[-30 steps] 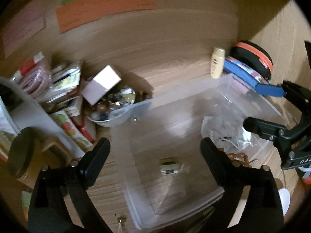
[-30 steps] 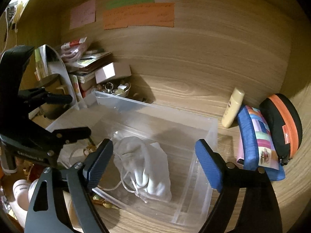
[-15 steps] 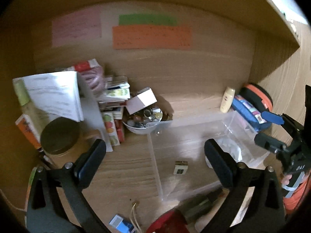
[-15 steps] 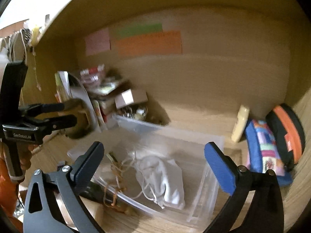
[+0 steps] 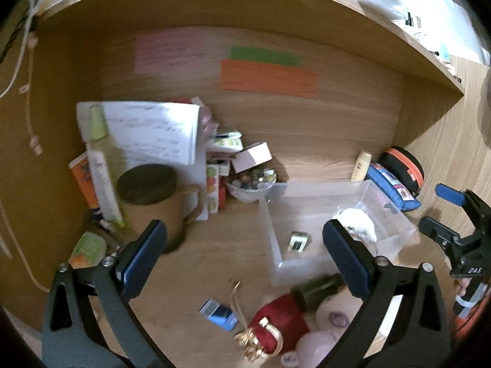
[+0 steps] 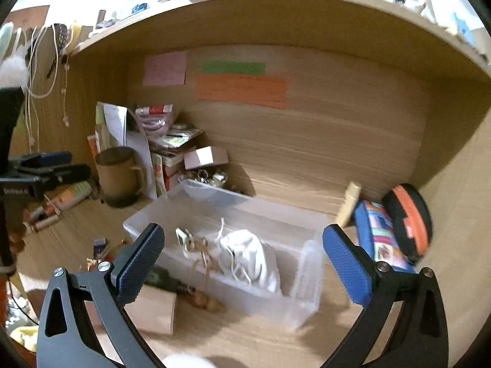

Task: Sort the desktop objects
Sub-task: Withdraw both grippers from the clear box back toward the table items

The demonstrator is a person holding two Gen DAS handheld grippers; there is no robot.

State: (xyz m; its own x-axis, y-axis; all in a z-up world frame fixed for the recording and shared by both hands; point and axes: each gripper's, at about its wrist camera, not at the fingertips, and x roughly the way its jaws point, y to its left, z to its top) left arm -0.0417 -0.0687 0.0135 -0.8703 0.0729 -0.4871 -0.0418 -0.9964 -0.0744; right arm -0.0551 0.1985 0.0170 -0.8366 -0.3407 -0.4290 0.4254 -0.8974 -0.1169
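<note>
both pairs of your fingers are spread wide and grasping nothing: the left gripper [image 5: 244, 251] hangs over bare table between a lidded brown mug [image 5: 147, 196] and the clear plastic bin [image 5: 276, 263], and the right gripper [image 6: 242, 254] hangs in front of that same bin [image 6: 302, 279], looking down into it. inside the bin lie a white drawstring pouch [image 6: 256, 256], a small pale tag-like item [image 5: 298, 241] and a tangle of tan cord [image 6: 199, 250]. outside it, on the table near your left fingers [image 5: 139, 253], loose things wait: a small blue box [image 5: 218, 309], a red velvet pouch with a gold clasp [image 5: 277, 325], a dark green bottle on its side [image 5: 319, 285] touching the bin's near wall, and pale round pieces too blurred to name. the step in hand looks like the pause between drops, with both hands free. the next move likely calls for choosing one loose item, perhaps the blue box, lowering the left fingers around it, then closing gently before carrying it to the bin.
</note>
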